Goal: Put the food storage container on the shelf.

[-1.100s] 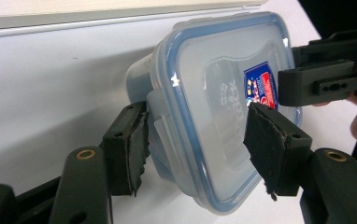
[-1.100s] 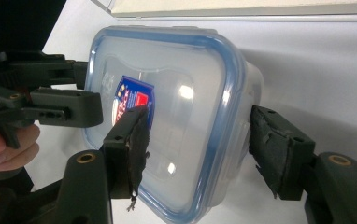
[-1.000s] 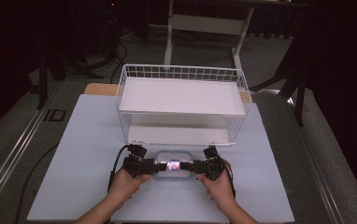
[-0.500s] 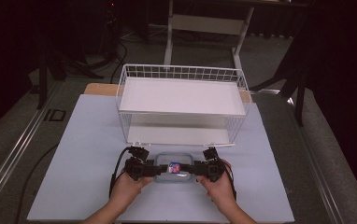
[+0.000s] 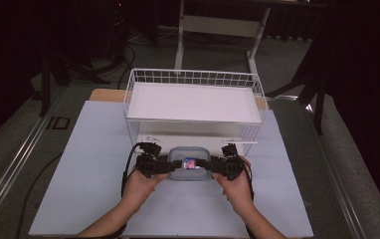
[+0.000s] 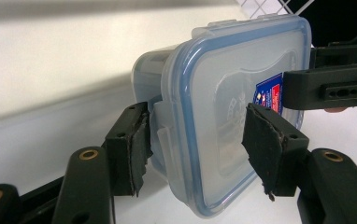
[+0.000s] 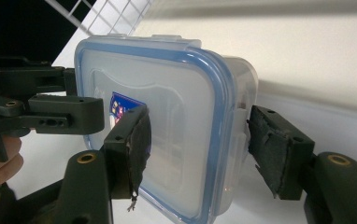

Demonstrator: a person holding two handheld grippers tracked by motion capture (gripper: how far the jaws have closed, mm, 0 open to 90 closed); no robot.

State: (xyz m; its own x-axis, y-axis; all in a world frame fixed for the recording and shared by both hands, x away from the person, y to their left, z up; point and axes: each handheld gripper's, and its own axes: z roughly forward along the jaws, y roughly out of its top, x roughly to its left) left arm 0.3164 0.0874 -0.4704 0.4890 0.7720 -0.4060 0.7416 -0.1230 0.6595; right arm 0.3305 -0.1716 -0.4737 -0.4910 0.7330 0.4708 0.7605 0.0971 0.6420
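Surroundings: dark room, grey floor; white table sheet [image 5: 78, 174] spread on a table whose wooden edge [image 5: 106, 94] peeks out at 11 o'clock
Hands: left hand [image 5: 141, 185] and right hand [image 5: 237, 188] enter from 6 o'clock, forearms angled inward, each wrapped round a gripper
Left gripper [image 5: 164, 167]: lies at 9 o'clock of the box, pointing toward 3 o'clock; in the left gripper view [image 6: 195, 149] its jaws straddle the box's short end, one pad over the lid, one at the side clip; small gaps show beside both pads, so I cannot tell whether they press or merely bracket
Right gripper [image 5: 217, 168]: mirror pose at 3 o'clock of the box, pointing toward 9 o'clock; in the right gripper view [image 7: 200, 149] one pad sits on the lid near the label, the other stands just off the side wall; grip likewise cannot be told
Box [image 5: 190, 163]: clear plastic food container with blue-rimmed snap lid [image 6: 242, 93] and a red-and-blue label [image 7: 118, 107]; sits between the two grippers, near the sheet's centre, just at 6 o'clock of the rack
Cables: black cable [image 5: 128, 162] loops off the left gripper
Rack: white wire shelf basket [image 5: 193, 79] at 12 o'clock, white upper panel, open lower bay facing the box
Far background: white stand legs [image 5: 180, 35] beyond the rack
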